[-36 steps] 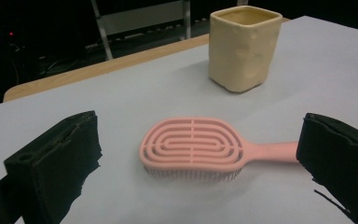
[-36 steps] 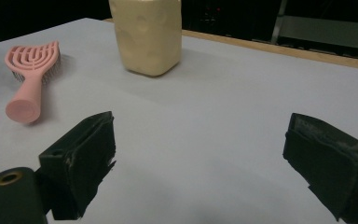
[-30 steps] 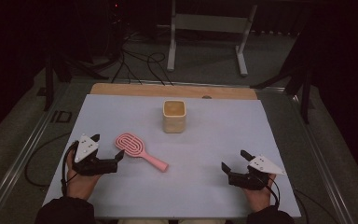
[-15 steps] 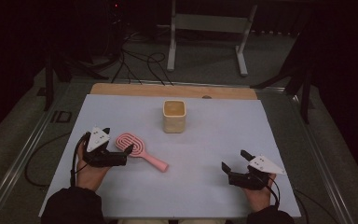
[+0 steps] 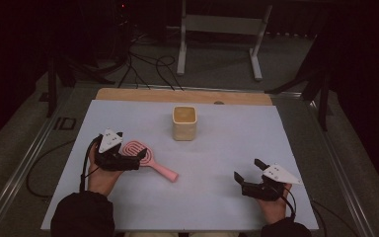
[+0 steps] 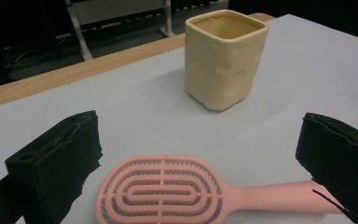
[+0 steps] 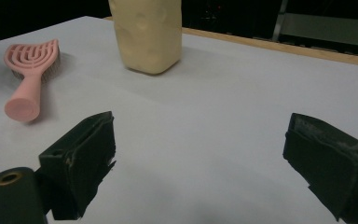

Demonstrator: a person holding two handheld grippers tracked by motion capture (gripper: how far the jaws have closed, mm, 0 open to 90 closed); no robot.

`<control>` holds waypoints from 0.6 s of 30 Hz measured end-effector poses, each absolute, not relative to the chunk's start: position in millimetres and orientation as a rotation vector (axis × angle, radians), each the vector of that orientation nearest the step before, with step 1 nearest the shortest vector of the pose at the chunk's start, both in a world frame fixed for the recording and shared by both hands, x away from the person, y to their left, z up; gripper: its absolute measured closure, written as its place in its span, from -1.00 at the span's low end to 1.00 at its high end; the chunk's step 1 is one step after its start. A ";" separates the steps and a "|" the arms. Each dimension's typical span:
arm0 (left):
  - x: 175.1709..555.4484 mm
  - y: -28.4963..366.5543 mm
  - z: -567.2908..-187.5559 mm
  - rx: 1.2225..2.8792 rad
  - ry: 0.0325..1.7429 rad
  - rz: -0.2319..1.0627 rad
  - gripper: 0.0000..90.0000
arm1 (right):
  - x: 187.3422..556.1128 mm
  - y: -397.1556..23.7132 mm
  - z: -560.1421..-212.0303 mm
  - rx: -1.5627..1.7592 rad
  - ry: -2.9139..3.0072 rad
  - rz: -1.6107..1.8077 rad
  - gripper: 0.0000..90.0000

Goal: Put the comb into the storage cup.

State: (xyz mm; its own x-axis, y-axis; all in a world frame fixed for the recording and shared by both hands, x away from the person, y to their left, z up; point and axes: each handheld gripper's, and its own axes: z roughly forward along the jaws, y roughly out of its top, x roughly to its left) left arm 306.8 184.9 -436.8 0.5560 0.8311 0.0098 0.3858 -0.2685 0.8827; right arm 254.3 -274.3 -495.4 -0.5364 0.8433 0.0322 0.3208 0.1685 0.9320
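A pink hairbrush (image 5: 150,163) lies flat on the white tabletop (image 5: 227,143), head to the left and handle pointing right and toward me. My left gripper (image 5: 139,157) is open, its jaws on either side of the brush head without closing on it. In the left gripper view the brush (image 6: 161,191) lies low between the spread jaws of my left gripper (image 6: 199,130), with a cream square cup (image 6: 223,60) beyond. The cup (image 5: 184,123) stands upright at mid-table. My right gripper (image 5: 247,169) rests open near the front right and holds nothing. Its own view shows my right gripper (image 7: 200,123), the cup (image 7: 147,35) and the brush (image 7: 30,65).
A wooden strip (image 5: 182,96) runs along the table's far edge. Beyond it, on the floor, stand a metal frame (image 5: 217,29) and loose cables (image 5: 143,59). Metal rails (image 5: 39,143) border the table's sides. Bare tabletop lies between the cup and my right gripper.
My left gripper has moved forward and to the right, bringing its open jaws around the brush head. The right gripper, the brush and the cup have stayed put.
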 end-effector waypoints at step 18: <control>322.9 164.4 -448.6 1.931 0.992 0.546 -0.98 | 254.9 -273.6 -496.2 1.093 1.956 1.359 -0.80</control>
